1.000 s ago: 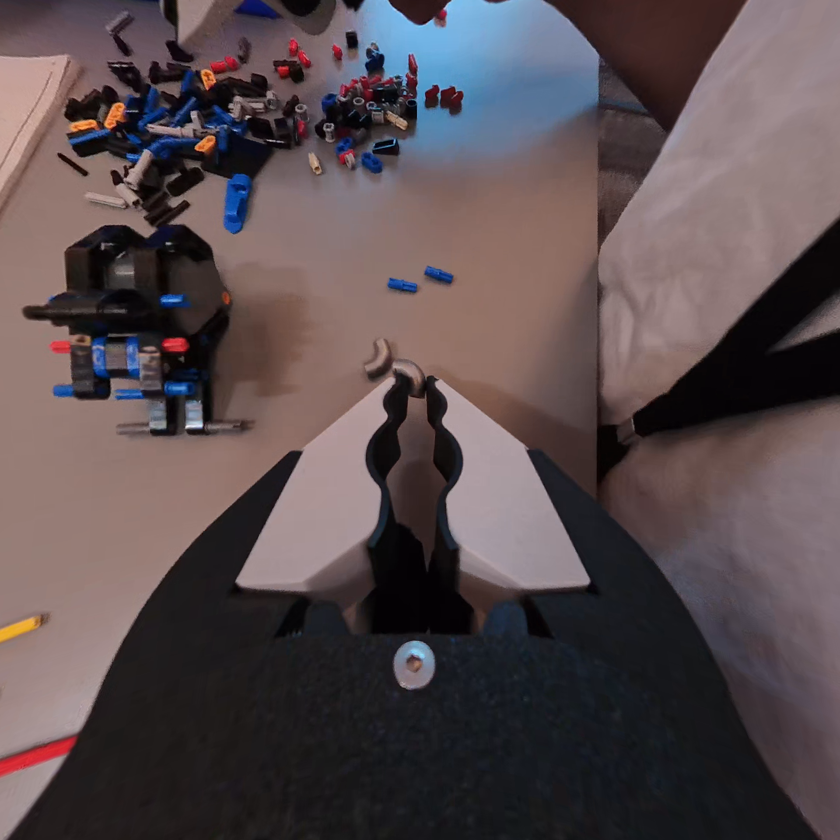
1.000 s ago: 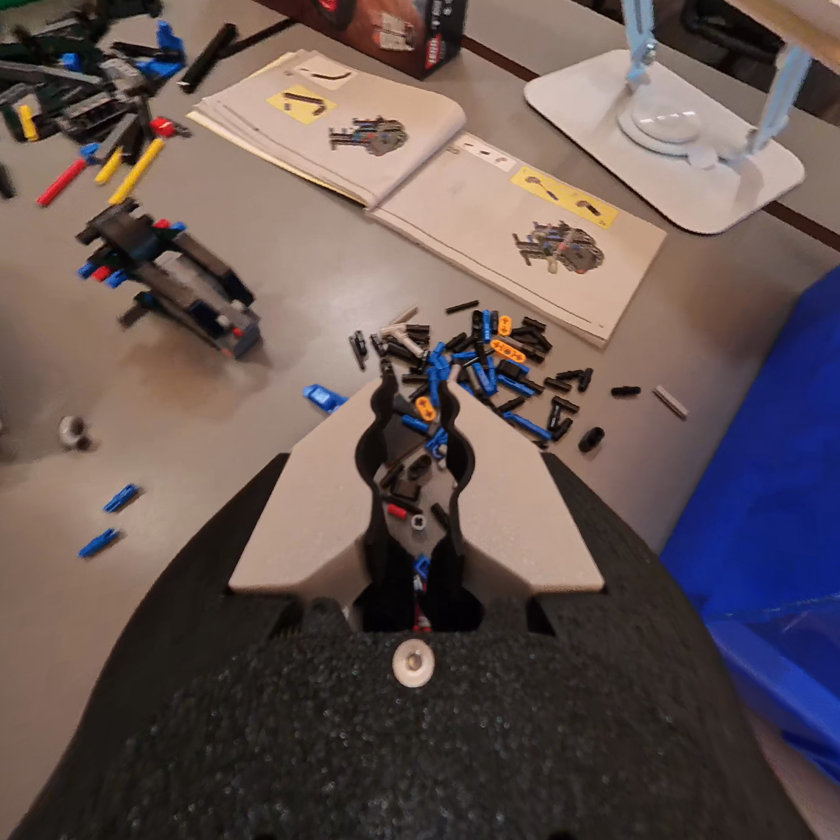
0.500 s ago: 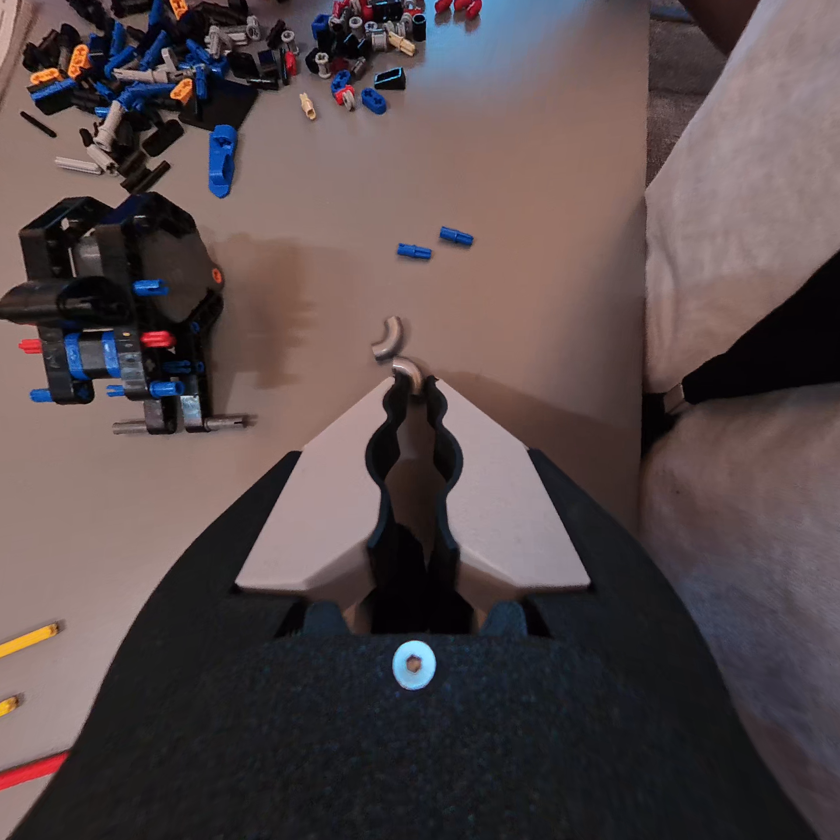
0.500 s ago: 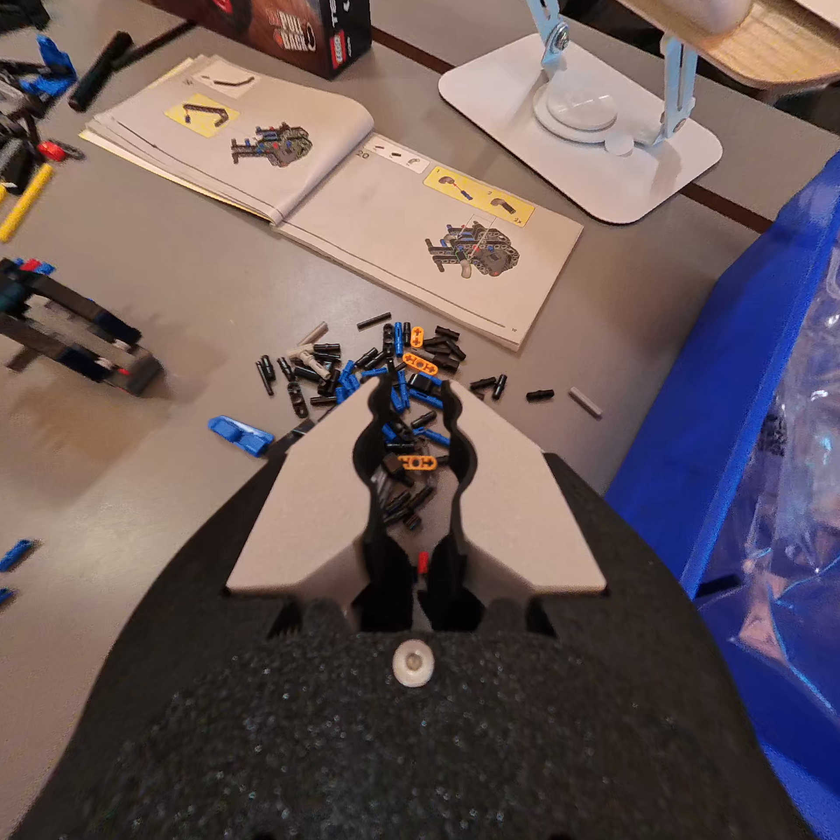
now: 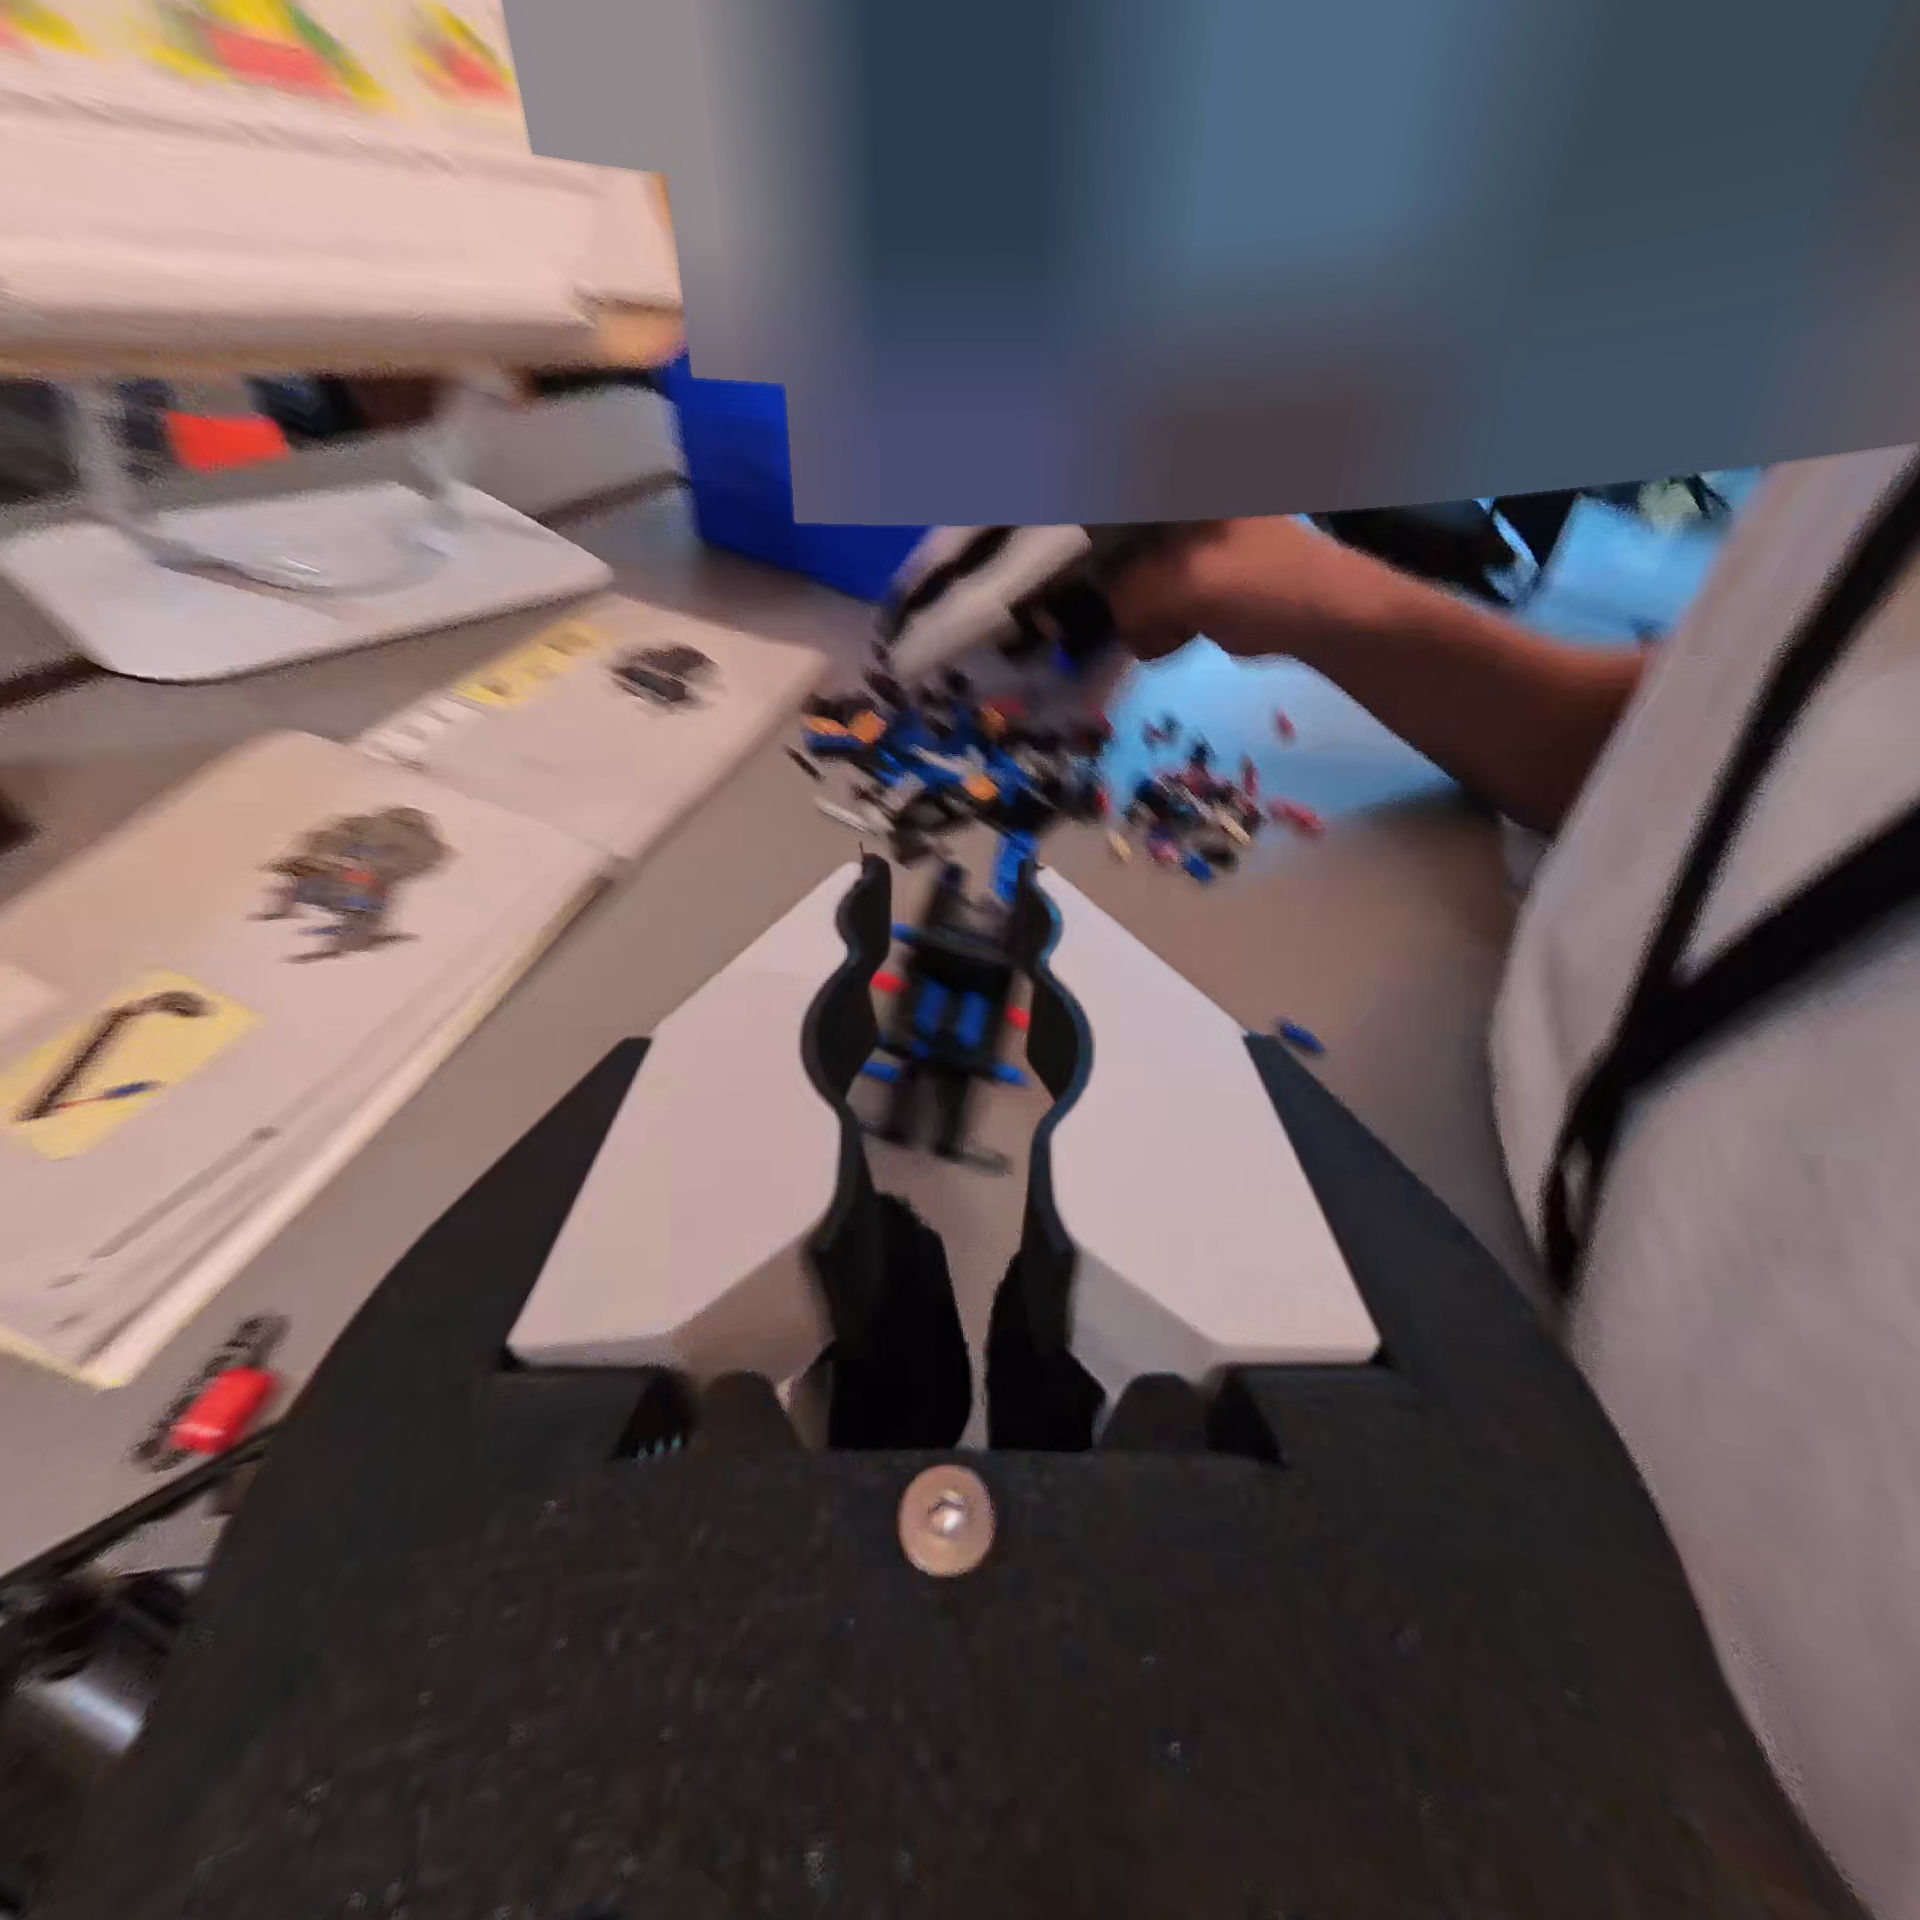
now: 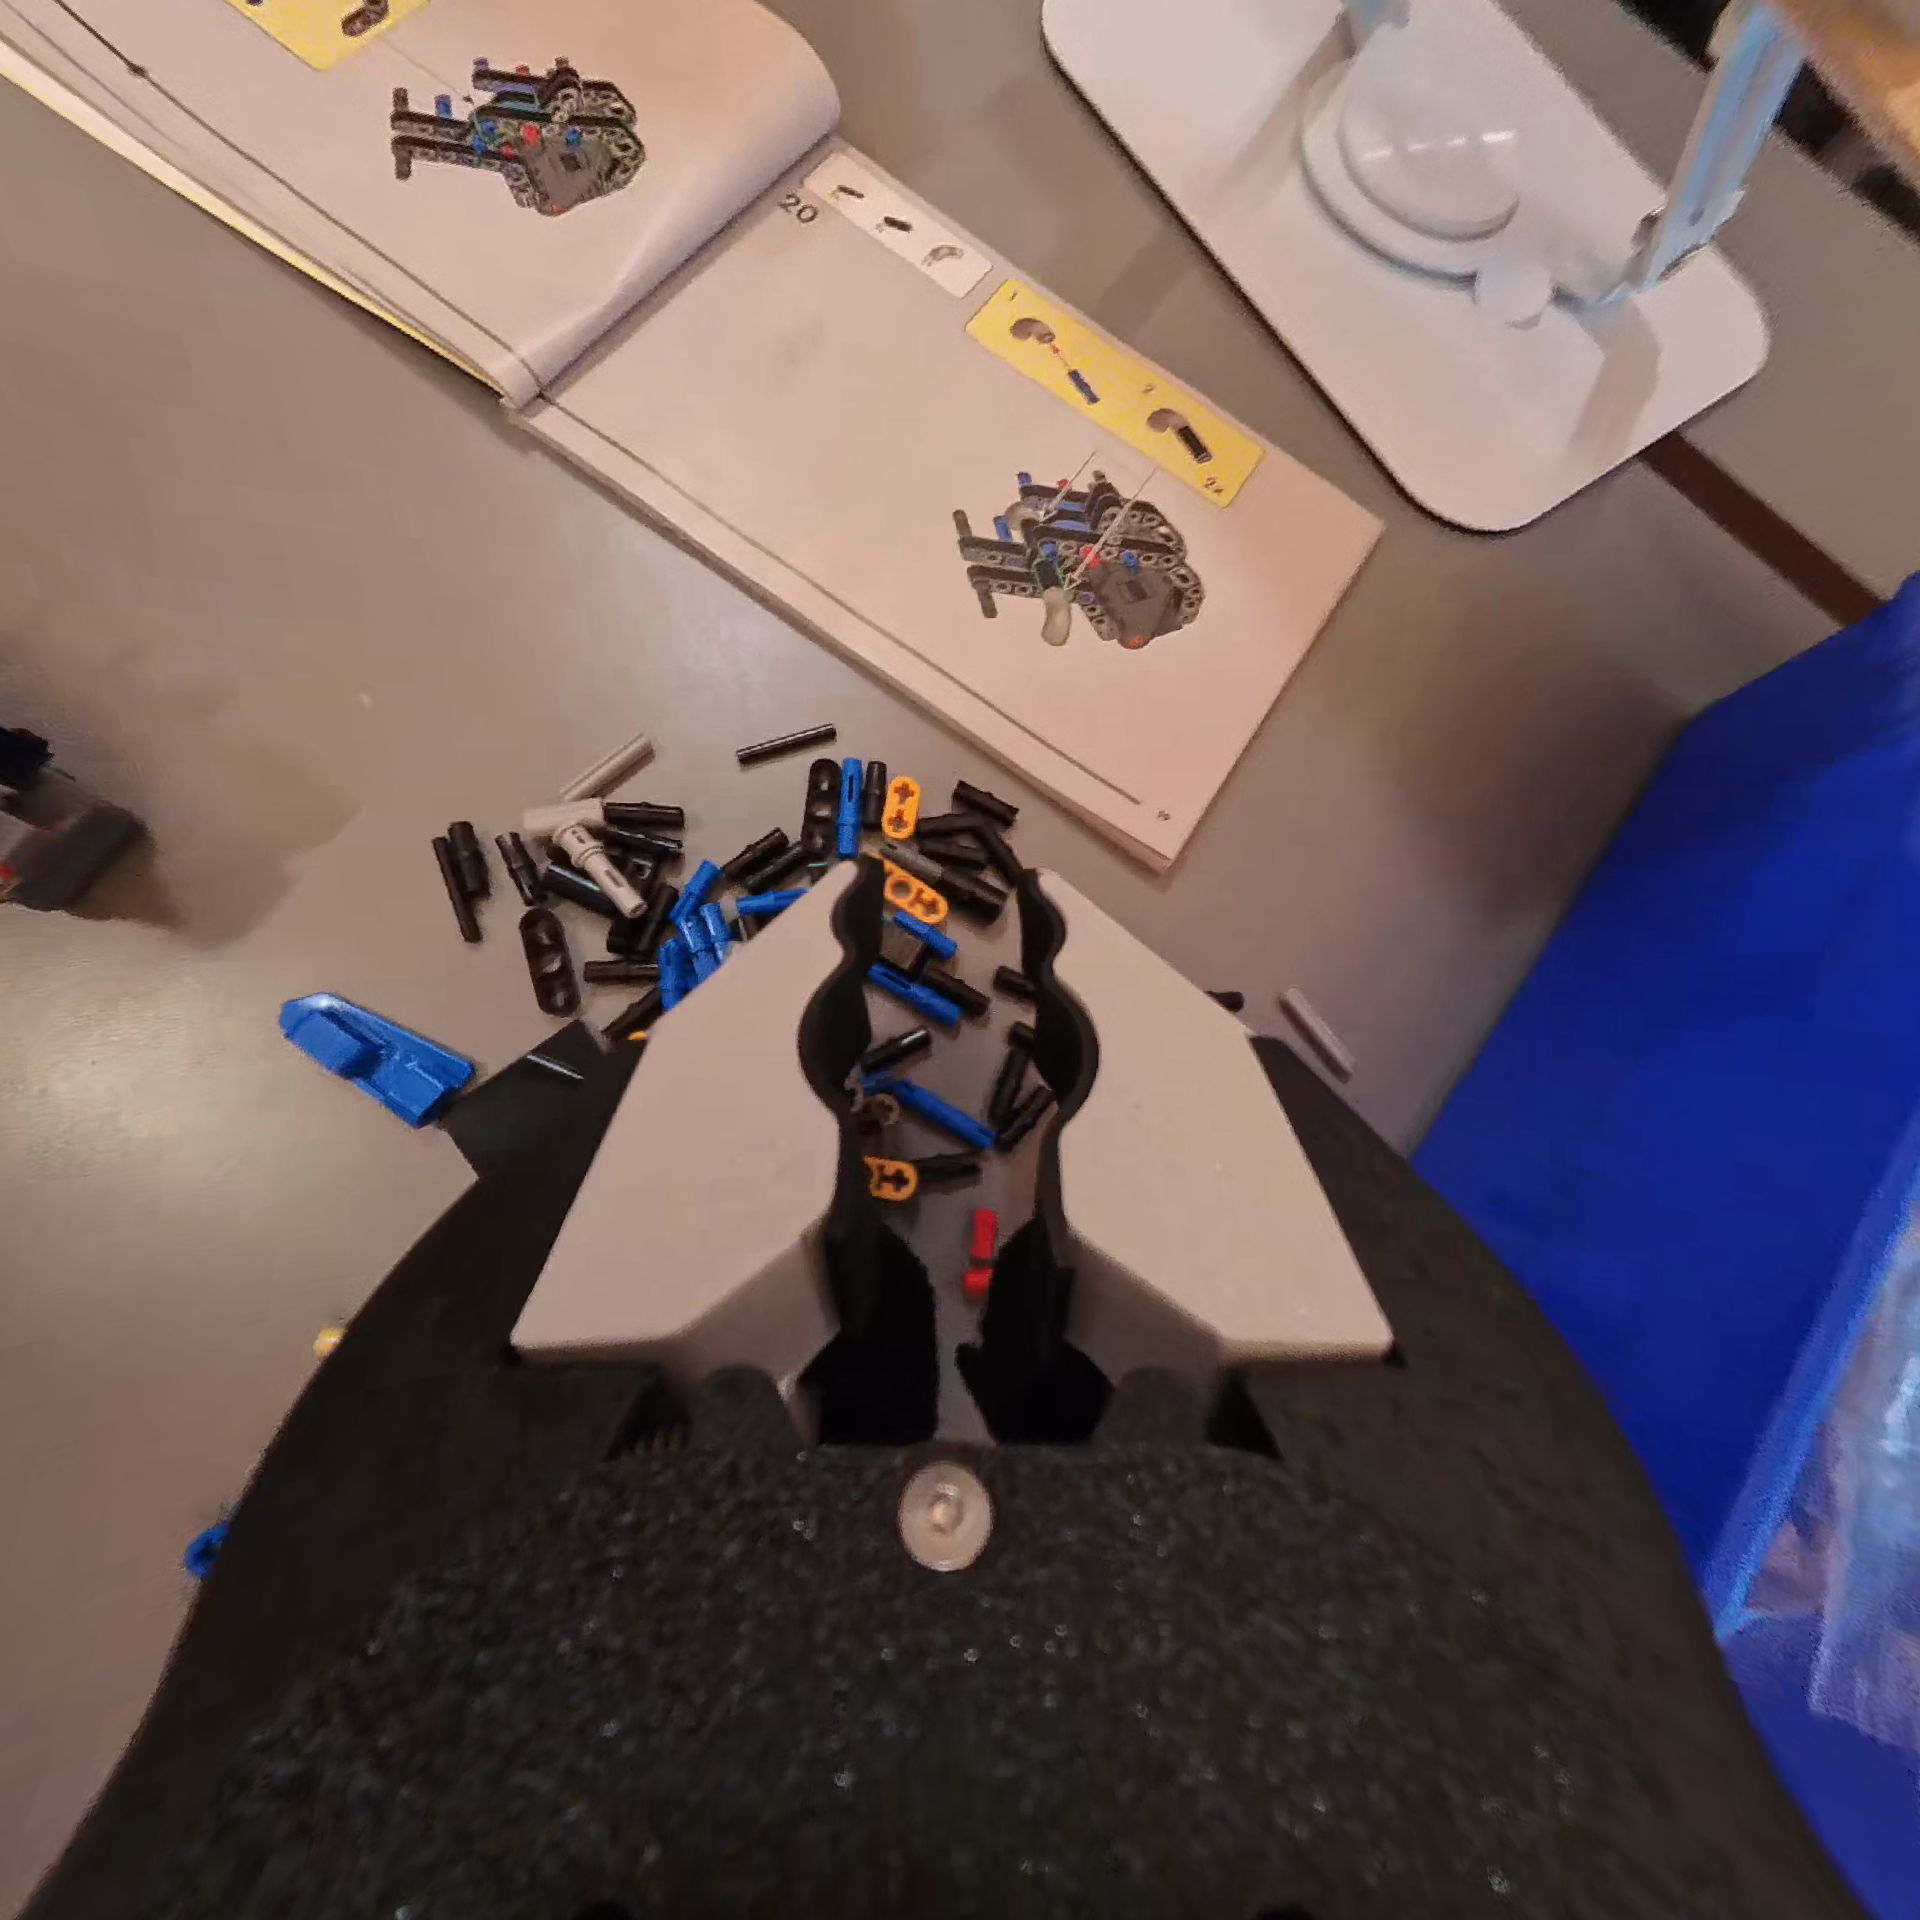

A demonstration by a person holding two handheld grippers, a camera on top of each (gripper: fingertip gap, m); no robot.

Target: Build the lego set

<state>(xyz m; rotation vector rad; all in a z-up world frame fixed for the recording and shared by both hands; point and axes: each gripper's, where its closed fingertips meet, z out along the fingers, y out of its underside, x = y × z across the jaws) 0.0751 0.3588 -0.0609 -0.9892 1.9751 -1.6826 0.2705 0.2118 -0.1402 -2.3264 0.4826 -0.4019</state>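
My left gripper [image 5: 948,883] is open and empty, held above the table in a blurred view. Between its jaws I see the part-built black and blue model [image 5: 951,1018] with red and blue pins. Beyond it lies the pile of loose pieces [image 5: 987,769]. My right gripper [image 6: 940,894] is open and empty, low over that pile of black, blue and orange pins [image 6: 914,977]. It also shows far off in the left wrist view [image 5: 987,603], held by a hand. The model's edge [image 6: 62,852] shows at the far left of the right wrist view.
The open instruction booklet [image 6: 935,436] lies behind the pile and also shows in the left wrist view [image 5: 312,935]. A white stand base [image 6: 1455,260] is behind it. A blue bin [image 6: 1714,1039] stands to the right. A larger blue piece [image 6: 374,1055] lies left of the pile. The tips of one gripper are about 25 cm away from the tips of the other. The larger blue piece [image 6: 374,1055] is about 10 cm from my right fingertips and 20 cm from my left.
My left gripper has swung up and round to face the model and the pile; its jaws have opened and the grey elbow piece is gone from its tips. My right gripper has come down closer over the pile.
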